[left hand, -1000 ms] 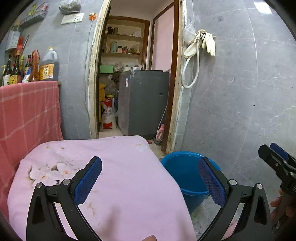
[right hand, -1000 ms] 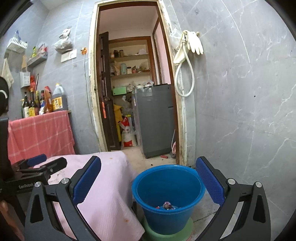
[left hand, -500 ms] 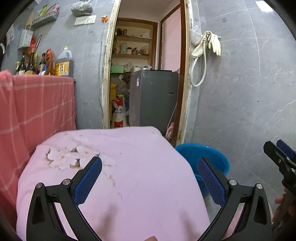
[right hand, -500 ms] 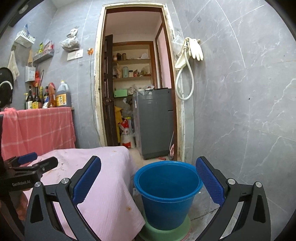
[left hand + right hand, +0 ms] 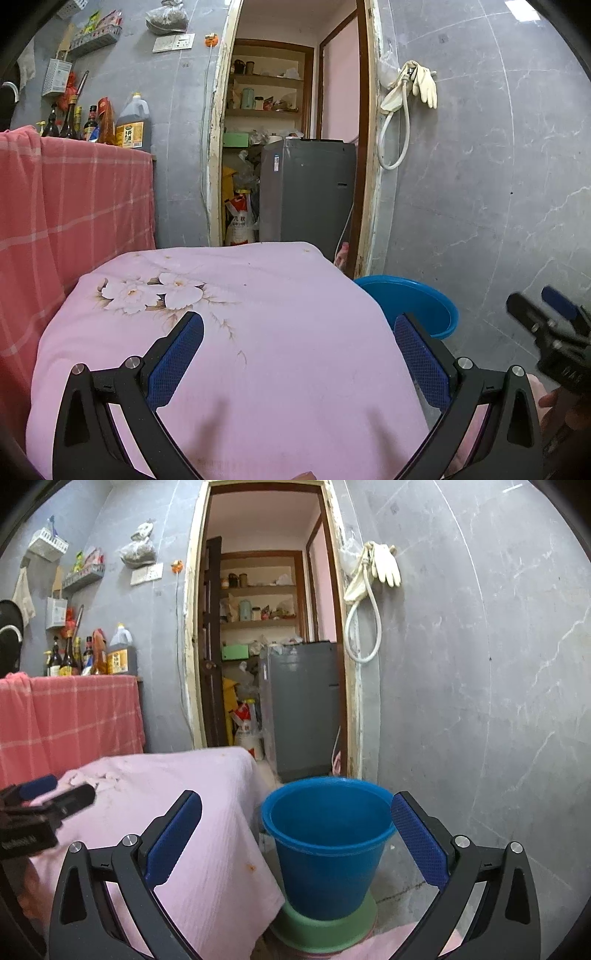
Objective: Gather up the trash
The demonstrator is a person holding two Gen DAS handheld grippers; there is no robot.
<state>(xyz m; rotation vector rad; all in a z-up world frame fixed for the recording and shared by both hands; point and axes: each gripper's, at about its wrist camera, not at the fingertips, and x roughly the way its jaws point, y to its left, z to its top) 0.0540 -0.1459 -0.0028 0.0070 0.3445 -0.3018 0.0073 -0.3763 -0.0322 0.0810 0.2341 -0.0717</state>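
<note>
Shelf stuff first, far left: bottles [image 5: 92,123] lined up above a red checked cloth [image 5: 74,206]. None of that looks like trash to me, so I'd leave it alone.

Next over is the pink floral cloth [image 5: 229,332] covering the table. The left gripper [image 5: 295,354] hangs over it with its jaws spread wide and nothing between the blue pads. Honestly I can't spot any trash on the cloth from either camera, just a few small stains and specks, too tiny to call. So my read is we're either between items or close to done. To do this bit well, I'd sweep the left camera slowly across the whole cloth, edges included, before committing to a grab. If something turns up, come down with the pads straddling it and keep clear of the fabric, because that cloth will bunch up and get pinched along with the scrap.

Then the doorway with the grey appliance [image 5: 303,705], not our business.

Right of the table, just beside its corner on the floor, is the blue bucket [image 5: 328,849] sitting on a green base [image 5: 325,930]. That's where the trash goes. The right gripper [image 5: 295,830] is aimed pretty much at it, also released and carrying nothing. I can't see the bottom of the bucket from this angle, so no idea how much is in there. When dropping, get well over the rim first; the bucket looks a bit perched on that base and a bump could tip it.
</note>
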